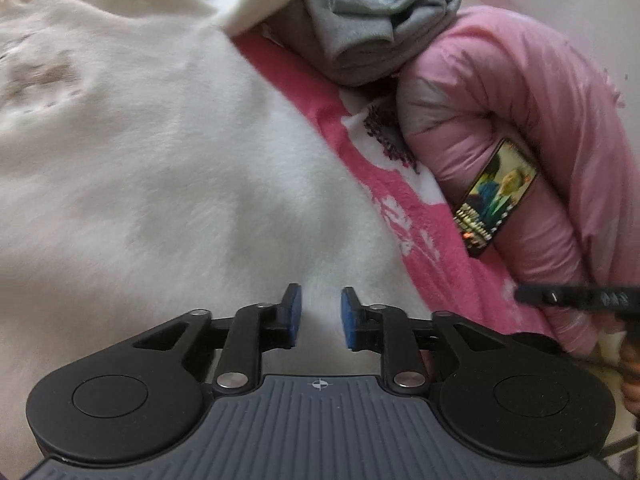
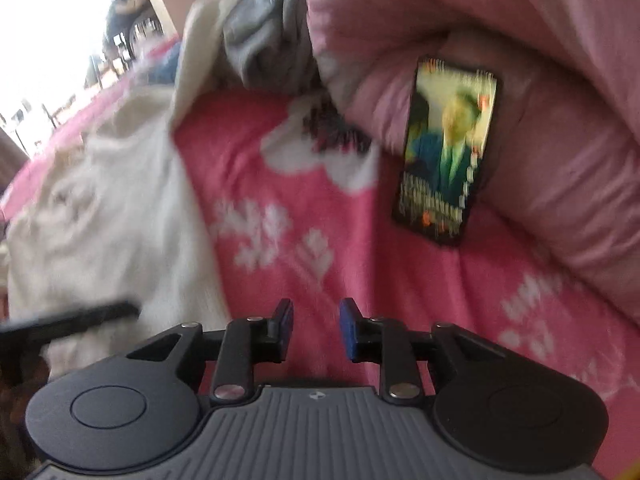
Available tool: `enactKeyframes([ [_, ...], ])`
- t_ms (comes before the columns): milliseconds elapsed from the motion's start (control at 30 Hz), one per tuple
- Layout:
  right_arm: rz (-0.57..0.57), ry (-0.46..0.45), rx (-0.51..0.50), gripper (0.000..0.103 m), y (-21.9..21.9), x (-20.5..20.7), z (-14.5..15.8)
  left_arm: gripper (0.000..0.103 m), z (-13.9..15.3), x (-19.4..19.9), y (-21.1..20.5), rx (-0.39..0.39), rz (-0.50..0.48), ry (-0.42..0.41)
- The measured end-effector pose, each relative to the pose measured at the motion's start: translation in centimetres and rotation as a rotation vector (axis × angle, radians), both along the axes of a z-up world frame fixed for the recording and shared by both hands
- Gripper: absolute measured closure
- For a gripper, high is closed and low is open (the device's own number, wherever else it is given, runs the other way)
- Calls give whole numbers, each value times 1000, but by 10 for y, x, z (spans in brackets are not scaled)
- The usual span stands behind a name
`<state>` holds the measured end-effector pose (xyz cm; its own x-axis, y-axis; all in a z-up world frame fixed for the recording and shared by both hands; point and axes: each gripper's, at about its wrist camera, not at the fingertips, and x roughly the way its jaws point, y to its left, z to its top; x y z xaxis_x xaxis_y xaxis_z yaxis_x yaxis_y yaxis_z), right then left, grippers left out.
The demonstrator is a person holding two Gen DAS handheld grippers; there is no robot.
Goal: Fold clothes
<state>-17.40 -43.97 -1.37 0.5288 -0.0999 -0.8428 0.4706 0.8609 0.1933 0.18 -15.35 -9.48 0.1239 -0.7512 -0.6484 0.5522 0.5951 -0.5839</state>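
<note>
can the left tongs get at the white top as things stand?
Probably yes. The left tongs hang right over the white top with the jaws apart and nothing between them. No other cloth lies between them and it; the grey clothes and phone sit off to the side.

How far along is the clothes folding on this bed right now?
Early on. The white sweater lies spread flat on the pink blanket. Both grippers, left and right, are open and hold nothing. Folding the sweater remains, and the crumpled gray garment sits unfolded behind it.
</note>
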Motion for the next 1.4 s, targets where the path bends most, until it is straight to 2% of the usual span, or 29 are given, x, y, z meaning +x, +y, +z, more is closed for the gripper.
enactKeyframes([
  [100, 49, -137, 44, 73, 10, 13, 13, 72, 12, -5, 45, -58, 101, 68],
  [167, 109, -208, 84, 73, 22, 28, 18, 70, 17, -13, 86, -61, 198, 91],
  [233, 179, -268, 114, 73, 37, 45, 22, 69, 18, -24, 128, -35, 292, 113],
  [400, 413, -358, 118, 73, 94, 90, 27, 66, 15, -64, 230, 88, 518, 132],
  [500, 565, -414, 164, 72, 132, 112, 25, 66, 2, -77, 259, 111, 605, 159],
  [567, 658, -399, 199, 72, 156, 125, 21, 66, -7, -82, 270, 110, 645, 177],
  [667, 929, -288, 264, 72, 206, 141, 6, 66, -21, -78, 275, 73, 678, 208],
  [733, 1130, -193, 229, 72, 246, 139, -8, 66, -27, -72, 276, 38, 684, 218],
  [800, 1286, -112, 144, 72, 282, 127, -26, 66, -33, -66, 277, 26, 677, 232],
  [900, 1440, -24, 52, 72, 320, 107, -51, 66, -38, -63, 273, 11, 644, 252],
  [1033, 1490, -28, -11, 64, 340, 87, -61, 66, -41, -66, 269, 7, 600, 273],
  [1100, 1509, -56, -15, 50, 343, 79, -61, 67, -41, -65, 267, 3, 599, 306],
  [1167, 1515, -83, -52, 44, 347, 70, -62, 74, -39, -61, 266, 0, 617, 350],
  [1267, 1472, -103, -71, 39, 349, 63, -64, 76, -35, -54, 269, -68, 650, 441],
  [1367, 1377, -96, -69, 39, 352, 61, -71, 76, -27, -49, 266, -132, 641, 466],
  [1400, 1350, -90, -89, 42, 353, 62, -76, 76, -25, -49, 264, -149, 636, 470],
])
